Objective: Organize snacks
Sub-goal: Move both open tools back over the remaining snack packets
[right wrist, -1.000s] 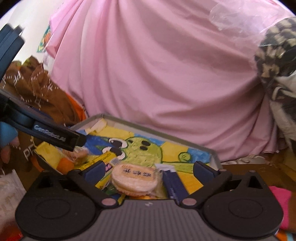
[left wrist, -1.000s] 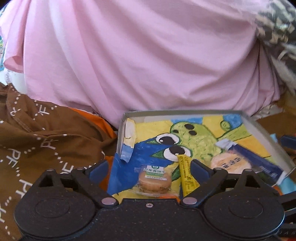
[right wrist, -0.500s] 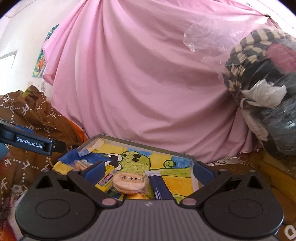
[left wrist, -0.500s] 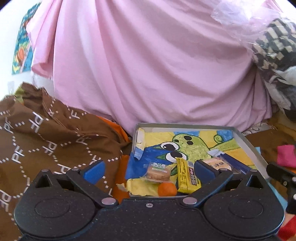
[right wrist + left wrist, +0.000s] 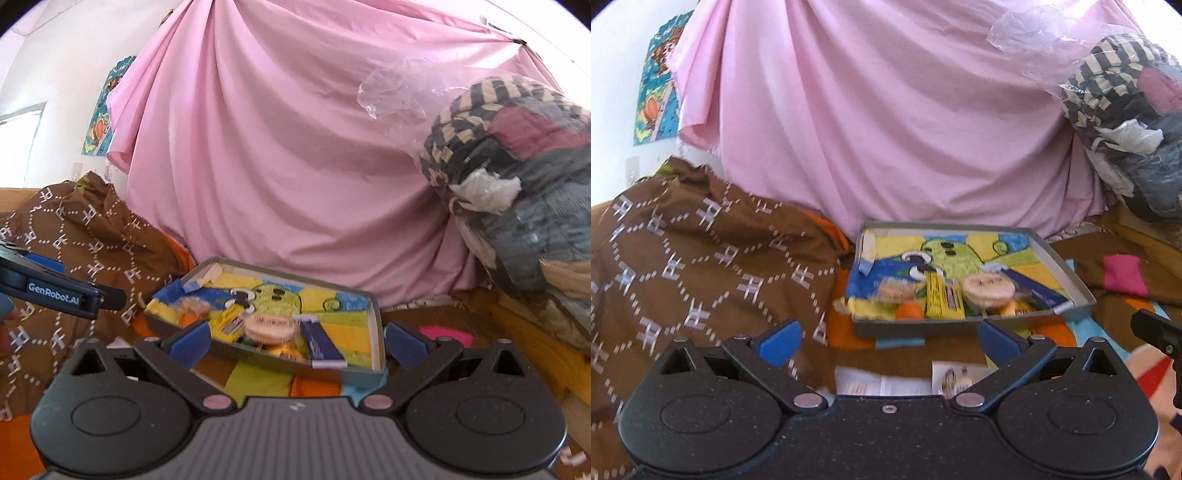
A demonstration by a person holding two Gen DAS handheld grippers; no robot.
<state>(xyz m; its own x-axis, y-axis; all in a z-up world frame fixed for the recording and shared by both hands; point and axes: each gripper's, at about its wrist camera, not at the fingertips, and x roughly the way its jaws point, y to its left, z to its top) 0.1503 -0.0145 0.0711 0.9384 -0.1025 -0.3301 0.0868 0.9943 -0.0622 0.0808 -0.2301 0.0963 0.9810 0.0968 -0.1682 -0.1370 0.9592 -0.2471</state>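
A shallow grey box [image 5: 1067, 271] [image 5: 375, 317] lined with a green cartoon drawing holds the snacks. Along its near side lie a small wrapped cake [image 5: 894, 291], a yellow bar [image 5: 942, 299] [image 5: 231, 325], a round rice cracker [image 5: 988, 288] [image 5: 271, 326], a dark blue stick pack [image 5: 1039, 291] [image 5: 321, 345] and an orange ball [image 5: 908, 312]. My left gripper [image 5: 888, 341] is open and empty, well back from the box. My right gripper [image 5: 297, 341] is open and empty too, just short of the box's near wall.
A brown patterned cloth [image 5: 683, 258] is heaped at the left, and a pink sheet [image 5: 886, 129] hangs behind the box. A bundle of clothes and bags [image 5: 517, 177] rises at the right. Flat paper packets [image 5: 886, 384] lie under my left gripper. A pink item [image 5: 1123, 277] sits right of the box.
Both grippers have drawn back and up from the box, so the box now looks smaller and farther away. Both stayed open and empty. The snacks have kept their places.
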